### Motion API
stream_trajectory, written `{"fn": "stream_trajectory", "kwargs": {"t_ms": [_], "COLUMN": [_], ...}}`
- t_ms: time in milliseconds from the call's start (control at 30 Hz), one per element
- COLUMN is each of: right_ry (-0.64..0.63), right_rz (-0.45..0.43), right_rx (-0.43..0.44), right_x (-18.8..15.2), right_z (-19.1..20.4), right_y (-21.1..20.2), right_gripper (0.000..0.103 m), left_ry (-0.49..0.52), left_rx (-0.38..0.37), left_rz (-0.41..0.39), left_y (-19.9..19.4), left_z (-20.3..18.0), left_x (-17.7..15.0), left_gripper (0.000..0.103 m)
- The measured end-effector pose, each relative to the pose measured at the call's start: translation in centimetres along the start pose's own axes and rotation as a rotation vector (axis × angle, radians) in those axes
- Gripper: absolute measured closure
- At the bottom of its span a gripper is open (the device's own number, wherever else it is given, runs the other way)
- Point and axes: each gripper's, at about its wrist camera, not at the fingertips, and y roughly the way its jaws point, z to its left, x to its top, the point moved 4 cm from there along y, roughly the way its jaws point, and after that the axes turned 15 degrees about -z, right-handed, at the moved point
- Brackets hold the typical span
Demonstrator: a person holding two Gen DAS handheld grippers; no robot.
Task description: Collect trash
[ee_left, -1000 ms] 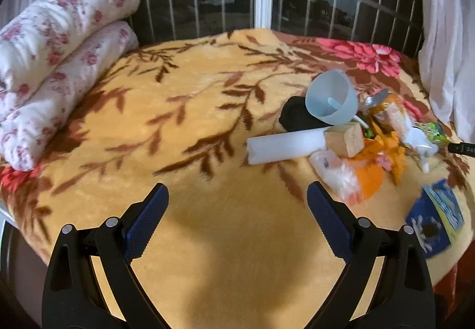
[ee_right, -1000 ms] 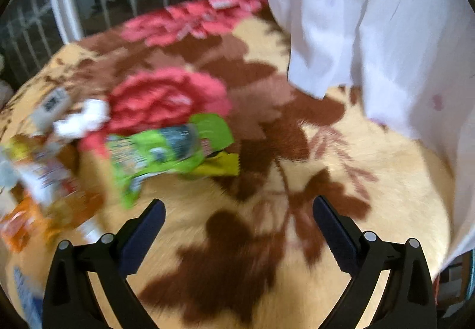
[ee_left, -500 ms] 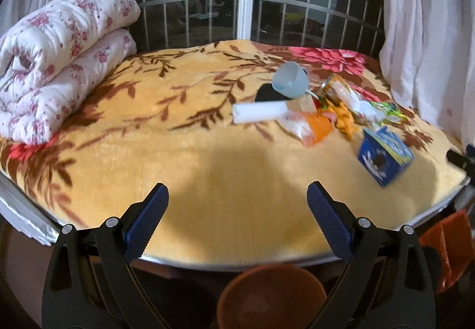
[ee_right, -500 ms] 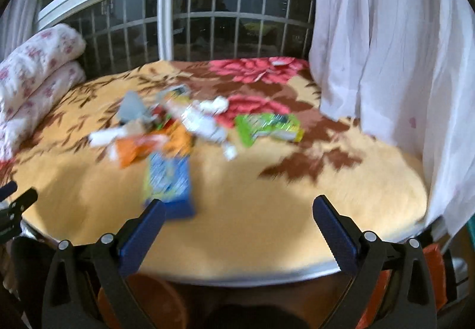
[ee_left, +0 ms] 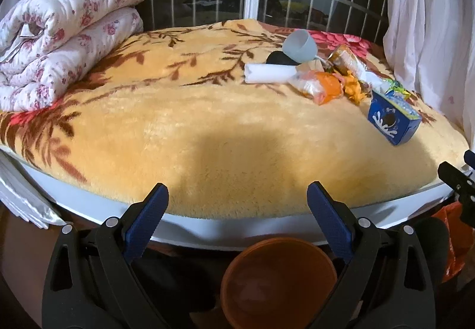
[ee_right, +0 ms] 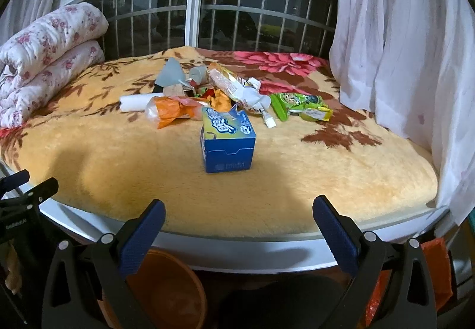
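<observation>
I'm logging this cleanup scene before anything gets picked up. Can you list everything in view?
blanket: one, yellow with brown leaves and red flowers, covering the bed
quilt: one, white with pink flowers, folded at far left
blue box: one, nearest the bed's front edge
green wrapper: one, right of the pile
orange bag: one, left in the pile
white roll: one, left end of the pile
grey cup: one, tipped, behind the pile
bin: one, orange-brown, on the floor below the bed
curtain: white, right
left gripper: open
right gripper: open
</observation>
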Motion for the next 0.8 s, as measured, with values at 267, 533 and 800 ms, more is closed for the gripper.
{"fn": "stream_trajectory", "kwargs": {"t_ms": [267, 533, 800], "right_ry": [0.035, 0.024, 0.035], "right_rz": [-0.003, 0.002, 0.007], "right_rx": [-0.037, -0.061, -0.055], "right_x": [0.2, 0.4, 0.6], "right_z": [-1.1, -1.4, -1.4], "right_y": [0.8, 1.7, 2.1], "right_gripper": [0.005, 0.005, 0.005], "left_ry": [0.004, 0.005, -0.015], "left_rx": [-0.009, -0.002, 0.013], "left_rz": [0.016, 0.02, 0.016], "left_y": [0.3, 0.6, 0.6], "left_z": [0.0, -0.7, -0.4], "left_x": [-0.2, -0.1, 0.0], "left_gripper": [0.011, 0.011, 0.011]}}
